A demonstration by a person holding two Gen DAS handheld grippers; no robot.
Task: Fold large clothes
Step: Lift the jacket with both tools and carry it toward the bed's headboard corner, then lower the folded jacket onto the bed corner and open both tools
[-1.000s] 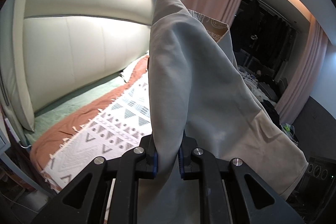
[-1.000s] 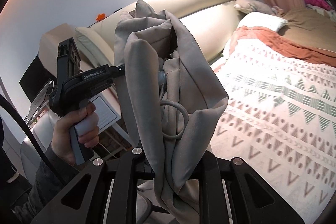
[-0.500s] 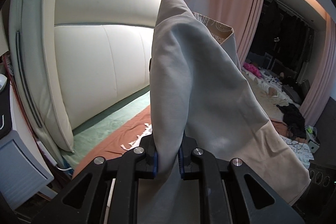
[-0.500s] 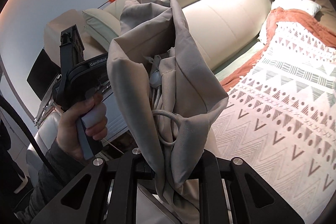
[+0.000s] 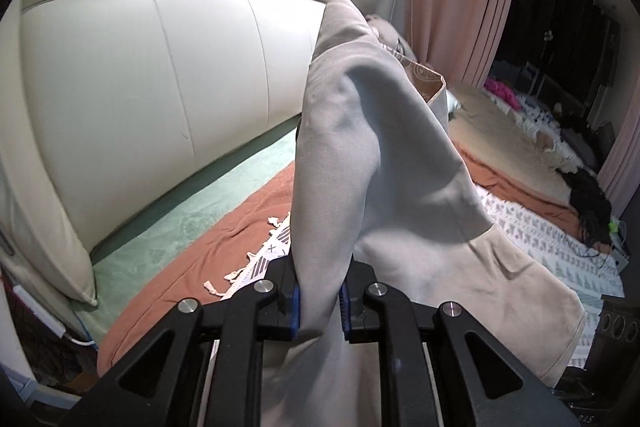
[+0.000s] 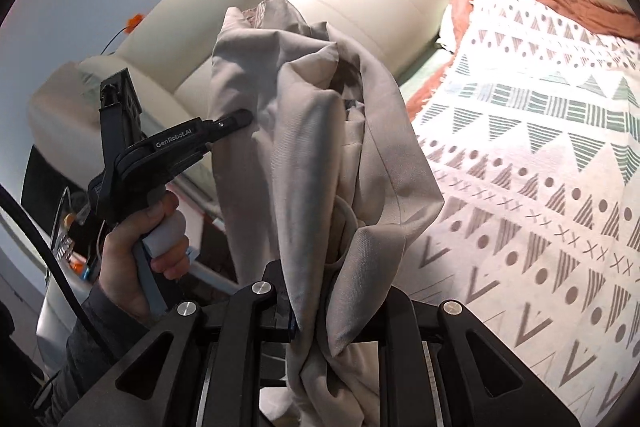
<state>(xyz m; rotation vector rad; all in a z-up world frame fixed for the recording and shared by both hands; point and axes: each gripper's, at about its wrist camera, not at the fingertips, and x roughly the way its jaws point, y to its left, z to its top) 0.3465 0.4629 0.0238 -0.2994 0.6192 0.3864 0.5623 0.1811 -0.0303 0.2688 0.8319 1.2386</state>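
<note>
Item: grey garment (image 5: 360, 163), large, with a drawstring cord (image 6: 347, 223) showing in its folds. Your left gripper (image 5: 318, 301) has its jaws clenched on one bunched fold; your right gripper (image 6: 310, 311) has its jaws clenched on another, your left hand (image 6: 132, 259) beside it. The garment hangs raised over the bed, above the patterned white blanket (image 6: 540, 187) and rust throw (image 5: 224, 231), near the cream headboard (image 5: 140, 87).

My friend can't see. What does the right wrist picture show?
The right gripper is shut on a bunched grey garment. A hand at left holds the left gripper, also against the cloth, above a bed with a patterned blanket.
</note>
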